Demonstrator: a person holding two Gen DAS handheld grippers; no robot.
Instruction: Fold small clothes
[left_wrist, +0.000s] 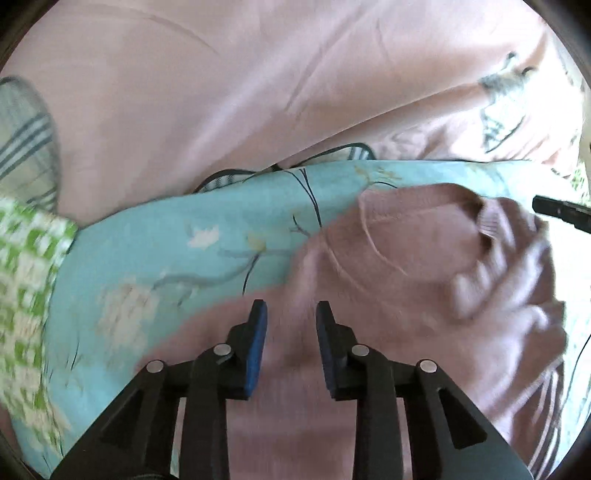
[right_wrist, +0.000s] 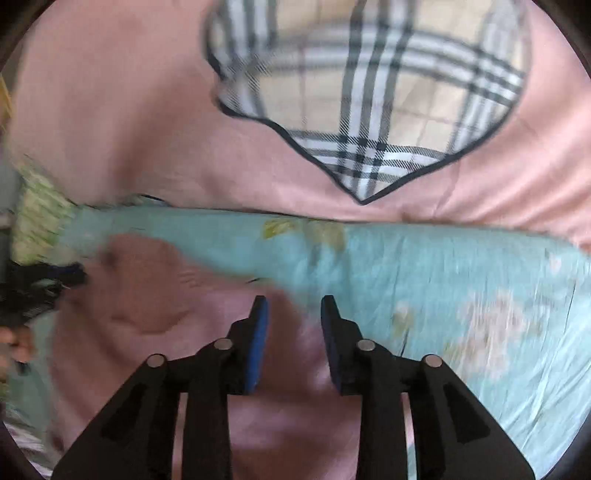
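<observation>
A small mauve-pink knit garment (left_wrist: 424, 251) lies rumpled on a light blue floral sheet (left_wrist: 177, 243). Its ribbed collar or cuff shows at the right of the left wrist view. My left gripper (left_wrist: 291, 314) is open, its blue pads just above the garment's near part. The tip of the other gripper (left_wrist: 561, 212) pokes in at the right edge. In the right wrist view the same garment (right_wrist: 155, 306) spreads at the lower left. My right gripper (right_wrist: 293, 308) is open and hovers over the garment's edge on the blue sheet (right_wrist: 461, 266). Both views are motion-blurred.
A pink blanket (left_wrist: 221, 92) covers the bed beyond the blue sheet. A beige, black and white plaid cloth (right_wrist: 369, 85) lies on it. A green and white checked cloth (left_wrist: 26, 266) sits at the left. The other gripper's black body (right_wrist: 33, 291) shows at the left edge.
</observation>
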